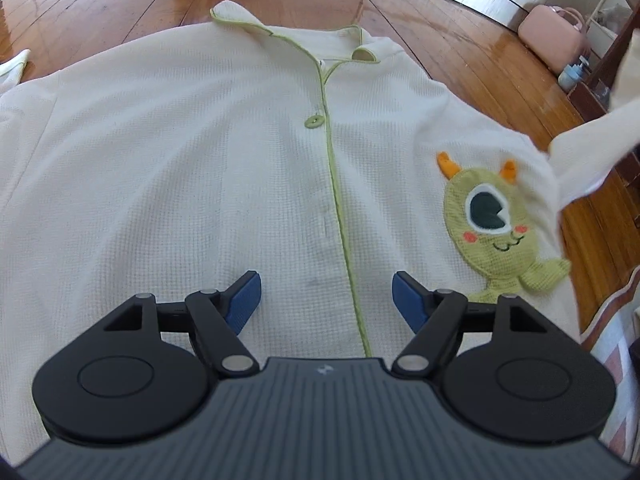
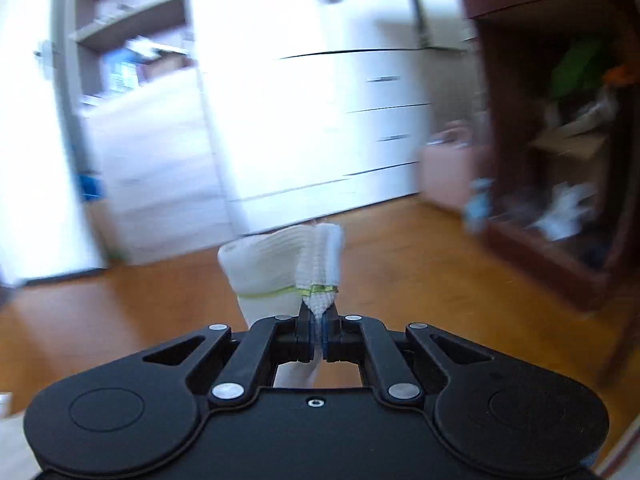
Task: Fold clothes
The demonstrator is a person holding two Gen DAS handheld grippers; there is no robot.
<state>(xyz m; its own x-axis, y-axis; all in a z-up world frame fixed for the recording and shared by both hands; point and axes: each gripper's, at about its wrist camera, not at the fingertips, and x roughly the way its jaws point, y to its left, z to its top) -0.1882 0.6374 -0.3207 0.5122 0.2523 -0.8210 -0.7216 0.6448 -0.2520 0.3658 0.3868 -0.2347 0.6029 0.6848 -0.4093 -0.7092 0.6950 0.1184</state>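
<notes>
Right gripper (image 2: 318,320) pinches the pajama shirt (image 1: 200,152) cuff (image 2: 316,272) (green-trimmed), lifted off floor; left gripper (image 1: 326,300) jaws wide over placket; carry sleeve across chest w/o dragging body.

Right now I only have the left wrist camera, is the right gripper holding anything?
Observer: Yes, the right gripper is shut on a sleeve cuff with a green trim line.
Operator: Is the cuff lying on the floor?
Observer: No, it is lifted, with the wooden floor behind it.
Operator: What is that gripper facing?
Observer: A white chest of drawers; the view is motion-blurred.
</notes>
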